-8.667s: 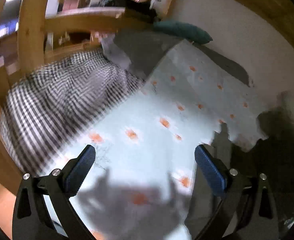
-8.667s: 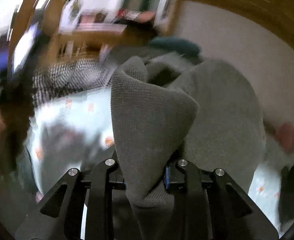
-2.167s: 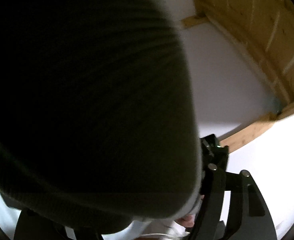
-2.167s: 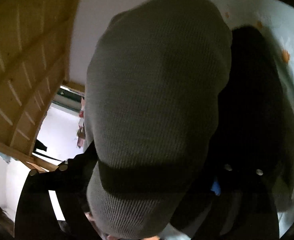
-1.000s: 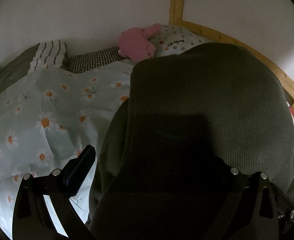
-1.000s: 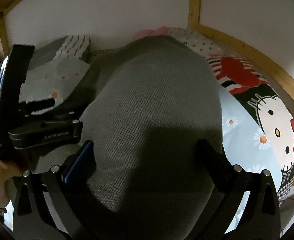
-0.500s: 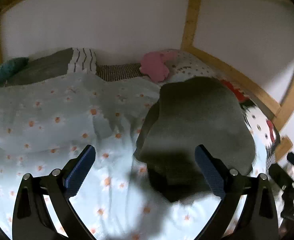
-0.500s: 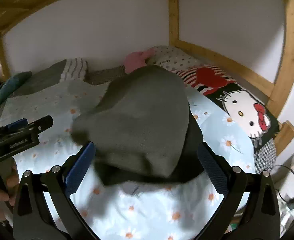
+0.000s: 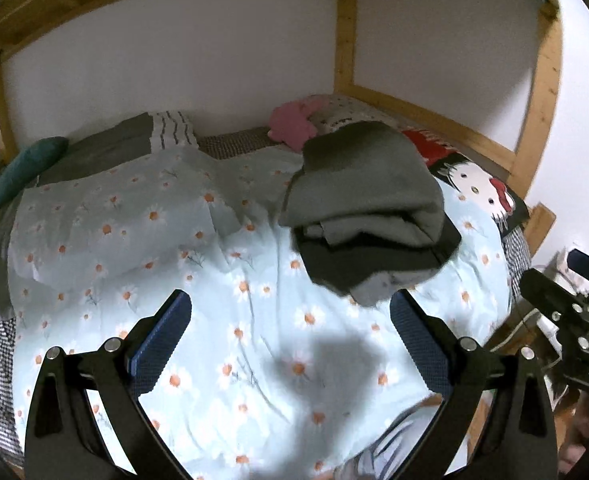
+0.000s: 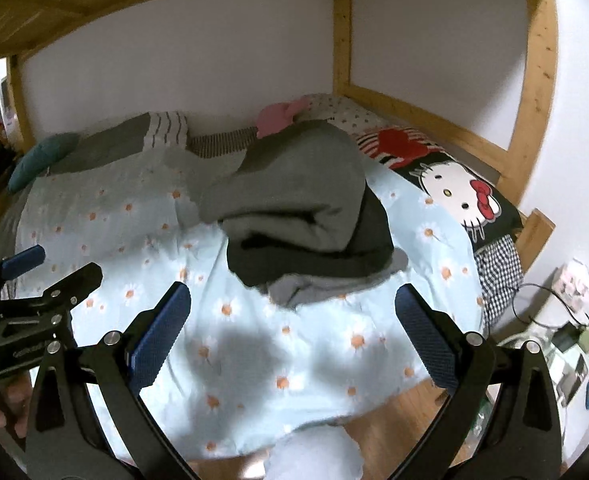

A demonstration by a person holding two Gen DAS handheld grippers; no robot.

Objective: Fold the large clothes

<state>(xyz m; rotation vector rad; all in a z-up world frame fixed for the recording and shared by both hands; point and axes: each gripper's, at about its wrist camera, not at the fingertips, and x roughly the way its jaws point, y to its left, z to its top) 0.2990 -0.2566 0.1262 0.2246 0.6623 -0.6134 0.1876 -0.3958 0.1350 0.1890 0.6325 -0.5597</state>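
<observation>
Seen from the left wrist camera, the left gripper [image 9: 290, 320] hangs above a daisy-print duvet [image 9: 230, 272] with its blue-padded fingers [image 9: 162, 332] spread wide and nothing between them. A folded gray sweater [image 9: 366, 184] sits on top of a darker folded garment [image 9: 374, 264] toward the right side of the bed, well apart from the tongs and just in front of a pink plush toy [image 9: 290, 124] and a Hello Kitty blanket [image 9: 478, 188]. A teal pillow [image 9: 26, 164] lies at the far left beneath the wooden bunk frame [image 9: 346, 40], and the right gripper [image 9: 574, 304] juts in at the right edge. From the right wrist camera, the right gripper [image 10: 294, 324] is likewise spread wide and empty above the duvet [image 10: 254, 340]. The gray sweater [image 10: 294, 192] rests stacked on the darker garment [image 10: 314, 260] near the middle of the bed, beside the Hello Kitty blanket [image 10: 458, 188]. The left gripper [image 10: 26, 280] shows at the left edge, too side-on to tell its spread here, with wooden floor [image 10: 394, 412] below the bed's edge.
</observation>
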